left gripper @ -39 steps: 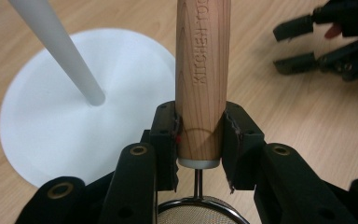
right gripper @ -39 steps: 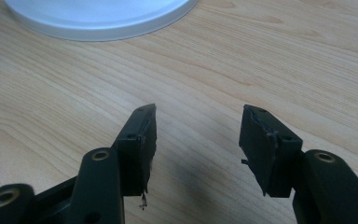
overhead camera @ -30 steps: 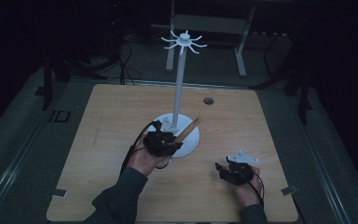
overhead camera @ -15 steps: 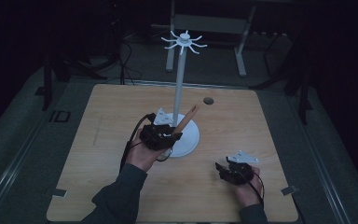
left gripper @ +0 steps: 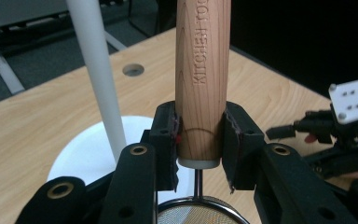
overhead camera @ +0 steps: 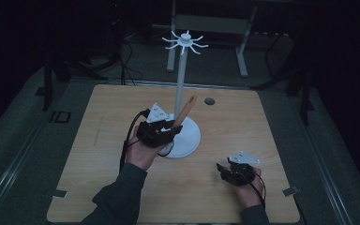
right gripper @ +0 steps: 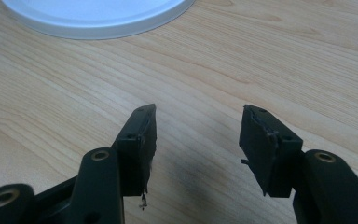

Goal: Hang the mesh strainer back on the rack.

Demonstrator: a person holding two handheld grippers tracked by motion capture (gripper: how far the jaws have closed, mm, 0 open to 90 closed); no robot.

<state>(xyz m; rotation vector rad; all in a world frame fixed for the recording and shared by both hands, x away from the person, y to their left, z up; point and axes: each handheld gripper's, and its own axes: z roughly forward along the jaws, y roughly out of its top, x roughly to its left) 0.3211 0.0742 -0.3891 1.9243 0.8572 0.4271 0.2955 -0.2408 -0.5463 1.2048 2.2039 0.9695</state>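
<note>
A white hanging stand (overhead camera: 182, 84) with a round base (overhead camera: 190, 140) and hooked arms on top (overhead camera: 185, 42) stands mid-table. My left gripper (overhead camera: 168, 131) is shut on the wooden handle (left gripper: 202, 70) of a kitchen strainer, stamped "KITCHEN TOOL". The handle (overhead camera: 184, 112) points up and to the right, just beside the stand's pole (left gripper: 95, 70). The strainer's metal mesh rim (left gripper: 200, 212) shows below the jaws. My right gripper (overhead camera: 225, 169) rests low over the table at the front right, open with nothing between its jaws (right gripper: 196, 135).
The wooden table (overhead camera: 98, 154) has a small round hole (overhead camera: 209, 101) at the back, right of the pole. The stand's white base edge (right gripper: 98, 18) lies ahead of my right gripper. The other hand's gripper (left gripper: 345, 126) shows to the right in the left gripper view.
My left gripper has lifted the strainer and tilted its handle from low and slanted to nearly upright, close to the pole. The right gripper has stayed in place.
</note>
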